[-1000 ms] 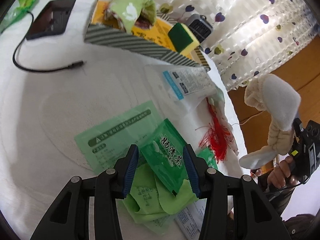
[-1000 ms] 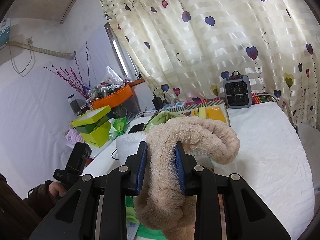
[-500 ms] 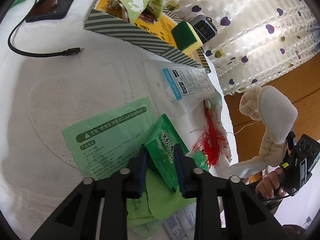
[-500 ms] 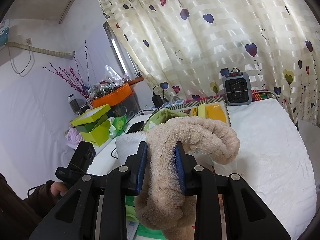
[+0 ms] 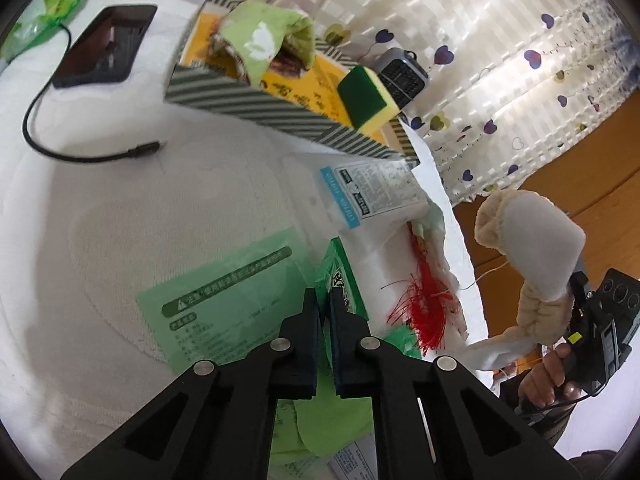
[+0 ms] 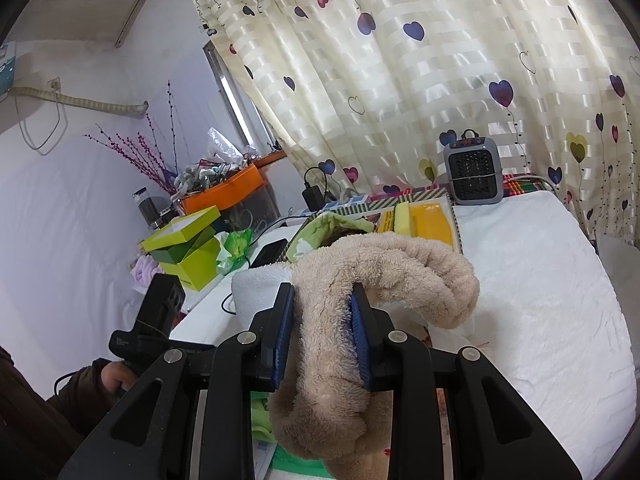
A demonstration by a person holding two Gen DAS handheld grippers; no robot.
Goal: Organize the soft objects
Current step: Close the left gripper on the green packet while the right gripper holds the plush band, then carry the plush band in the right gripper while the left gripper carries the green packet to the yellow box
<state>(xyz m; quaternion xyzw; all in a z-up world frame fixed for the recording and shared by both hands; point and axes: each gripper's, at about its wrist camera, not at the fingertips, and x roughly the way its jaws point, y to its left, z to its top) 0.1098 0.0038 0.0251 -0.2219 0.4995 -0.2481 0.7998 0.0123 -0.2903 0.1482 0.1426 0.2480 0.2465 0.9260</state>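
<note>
Green sachet [image 5: 340, 280], lying among wrappers on the white-covered bench [image 5: 120, 208], stands pinched on edge in the left gripper [image 5: 325, 312], whose jaws have just been closing and now clench it. Lifting straight up should free it from the green leaflet [image 5: 224, 292] and red tassel [image 5: 424, 312] beside it, likely without dragging them. The right gripper [image 6: 322, 332] grasps a beige plush headband [image 6: 384, 264], held clear of the bench; the striped box [image 5: 280, 110] with sponge [image 5: 366, 96] looks the likely destination.
</note>
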